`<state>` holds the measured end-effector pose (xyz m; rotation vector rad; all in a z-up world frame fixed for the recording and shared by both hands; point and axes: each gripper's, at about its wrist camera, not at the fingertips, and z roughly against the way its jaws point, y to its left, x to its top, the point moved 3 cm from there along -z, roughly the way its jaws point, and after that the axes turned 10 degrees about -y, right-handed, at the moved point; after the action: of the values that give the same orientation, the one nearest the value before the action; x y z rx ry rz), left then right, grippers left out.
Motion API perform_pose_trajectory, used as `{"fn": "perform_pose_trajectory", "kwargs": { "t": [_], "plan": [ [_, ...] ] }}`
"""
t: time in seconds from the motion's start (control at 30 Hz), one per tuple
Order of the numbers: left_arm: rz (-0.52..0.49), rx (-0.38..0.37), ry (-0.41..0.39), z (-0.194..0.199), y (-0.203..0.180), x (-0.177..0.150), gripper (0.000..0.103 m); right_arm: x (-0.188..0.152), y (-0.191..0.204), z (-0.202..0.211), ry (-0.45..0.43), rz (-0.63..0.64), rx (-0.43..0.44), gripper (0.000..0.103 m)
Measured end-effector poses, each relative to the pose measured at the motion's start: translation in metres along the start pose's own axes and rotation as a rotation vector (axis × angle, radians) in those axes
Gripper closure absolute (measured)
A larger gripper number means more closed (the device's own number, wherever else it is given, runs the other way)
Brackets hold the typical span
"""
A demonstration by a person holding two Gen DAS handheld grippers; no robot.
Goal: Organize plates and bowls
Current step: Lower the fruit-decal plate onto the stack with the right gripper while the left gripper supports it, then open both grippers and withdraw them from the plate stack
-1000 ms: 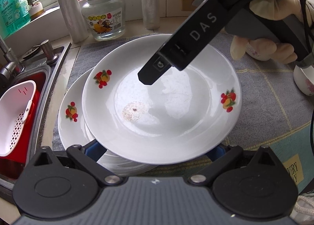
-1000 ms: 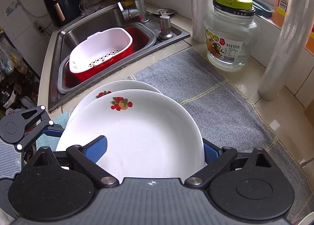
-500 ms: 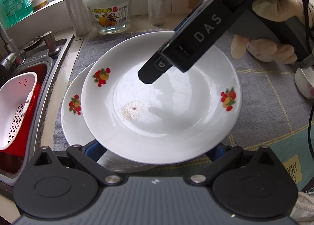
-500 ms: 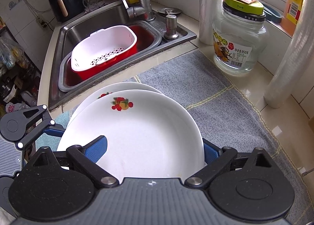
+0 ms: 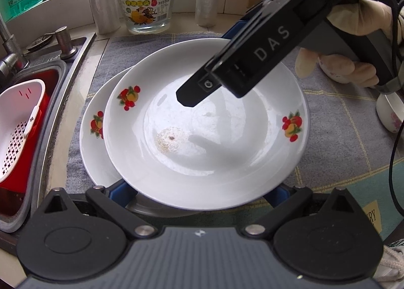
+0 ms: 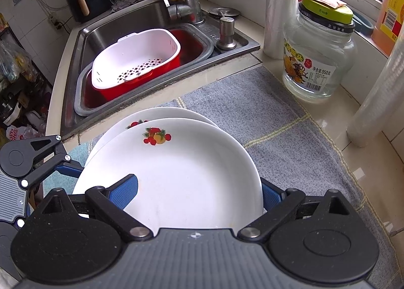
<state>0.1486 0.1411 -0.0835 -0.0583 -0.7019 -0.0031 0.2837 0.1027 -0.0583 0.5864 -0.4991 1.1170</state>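
Observation:
Two white plates with fruit decals lie on a grey cloth. The top plate (image 5: 214,142) sits offset to the right over the lower plate (image 5: 93,142). My left gripper (image 5: 199,190) is open, and the top plate's near rim lies over its blue fingers (image 5: 120,191). In the right wrist view my right gripper (image 6: 199,188) is open at the opposite rim of the top plate (image 6: 181,162). One blue finger (image 6: 123,193) rests over the plate and the other is half hidden behind its rim. A white bowl (image 5: 390,114) stands at the right edge.
The sink (image 6: 121,26) at the left holds a red basin with a white colander (image 6: 136,59). A glass jar (image 6: 318,54) and film rolls (image 6: 280,6) stand along the back wall. A gloved hand (image 5: 353,69) holds the right gripper's handle. The grey cloth (image 6: 252,102) covers the counter.
Both views have shifted a little: the jar has drifted right and the sink has come further into sight. The plates and the spread of both pairs of fingers look the same.

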Motion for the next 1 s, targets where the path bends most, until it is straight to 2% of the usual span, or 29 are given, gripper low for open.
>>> {"fn": "perform_pose_trajectory", "kwargs": {
  "t": [1.0],
  "plan": [
    [-0.080, -0.021, 0.032, 0.004, 0.012, 0.003, 0.003, 0.002, 0.001, -0.012, 0.078, 0.013, -0.006, 0.002]
  ]
}}
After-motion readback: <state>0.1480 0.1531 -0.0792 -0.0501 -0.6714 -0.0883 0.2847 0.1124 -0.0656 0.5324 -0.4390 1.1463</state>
